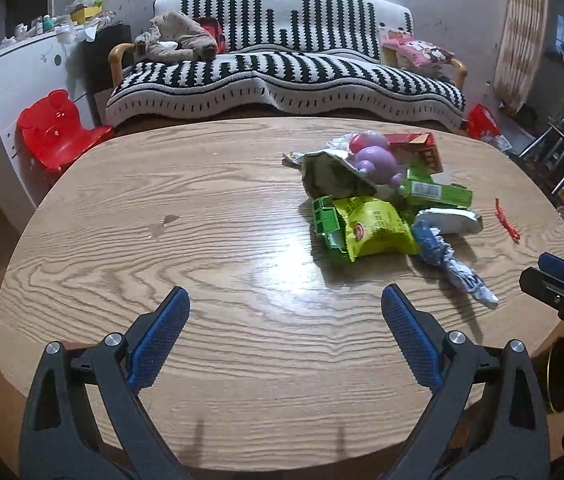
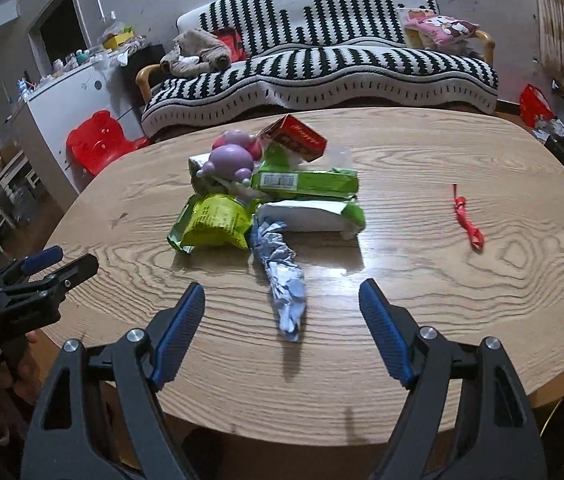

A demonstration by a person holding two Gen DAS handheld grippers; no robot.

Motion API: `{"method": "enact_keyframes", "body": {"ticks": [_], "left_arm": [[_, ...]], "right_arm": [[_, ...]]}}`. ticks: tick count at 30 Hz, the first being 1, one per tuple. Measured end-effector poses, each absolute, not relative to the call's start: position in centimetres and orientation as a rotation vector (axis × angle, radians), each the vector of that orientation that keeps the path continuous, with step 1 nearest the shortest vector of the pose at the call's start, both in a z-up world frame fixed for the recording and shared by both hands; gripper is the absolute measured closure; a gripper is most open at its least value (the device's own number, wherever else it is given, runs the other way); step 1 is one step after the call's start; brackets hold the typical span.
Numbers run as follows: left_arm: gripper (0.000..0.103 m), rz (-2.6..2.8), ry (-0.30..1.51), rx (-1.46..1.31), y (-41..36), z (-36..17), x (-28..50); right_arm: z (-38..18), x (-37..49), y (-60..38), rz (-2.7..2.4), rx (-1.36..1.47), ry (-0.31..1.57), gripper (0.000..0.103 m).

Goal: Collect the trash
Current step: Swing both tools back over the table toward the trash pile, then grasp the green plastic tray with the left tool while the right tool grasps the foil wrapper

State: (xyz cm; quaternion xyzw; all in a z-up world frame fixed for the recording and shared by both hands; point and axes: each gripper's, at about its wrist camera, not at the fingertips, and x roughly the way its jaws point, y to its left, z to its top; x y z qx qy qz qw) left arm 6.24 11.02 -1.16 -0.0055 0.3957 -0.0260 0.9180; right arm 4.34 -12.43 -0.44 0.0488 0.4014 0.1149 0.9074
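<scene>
You are at the start of the collecting, as I judge it: your right gripper (image 2: 282, 300) hangs released, both fingers spread wide with nothing between them, and your left gripper (image 1: 285, 306) is released the same way over bare wood at the near edge of the table (image 1: 122, 220). The nearest piece of trash is the crumpled blue-and-white wrapper (image 2: 282, 280), a long twisted strip that lies in line with the right gripper's gap, its near end almost between the fingertips. The next move probably asks you to lower the right gripper around this near end and close on it; the foil looks thin and light, so it may slide. Behind it, touching its far end, lies the yellow-green snack bag (image 2: 218, 222), puffed and wrinkled, with a white pouch (image 2: 309, 216) just to its right. Farther are a green box (image 2: 305, 182), a purple toy (image 2: 230, 160) on top of the heap, and a red carton (image 2: 295, 138) at the far side. Well apart on the right lies a small red twisted scrap (image 2: 467, 218).
</scene>
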Motion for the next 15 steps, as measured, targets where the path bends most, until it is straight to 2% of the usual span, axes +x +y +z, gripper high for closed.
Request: {"method": "enact_keyframes", "body": {"ticks": [15], "left_arm": [[0.009, -0.022, 0.929, -0.079, 10.6, -7.1, 14.7]], "right_arm": [[-5.0, 8.9, -9.6, 0.199, -0.033, 0.896, 0.028]]}}
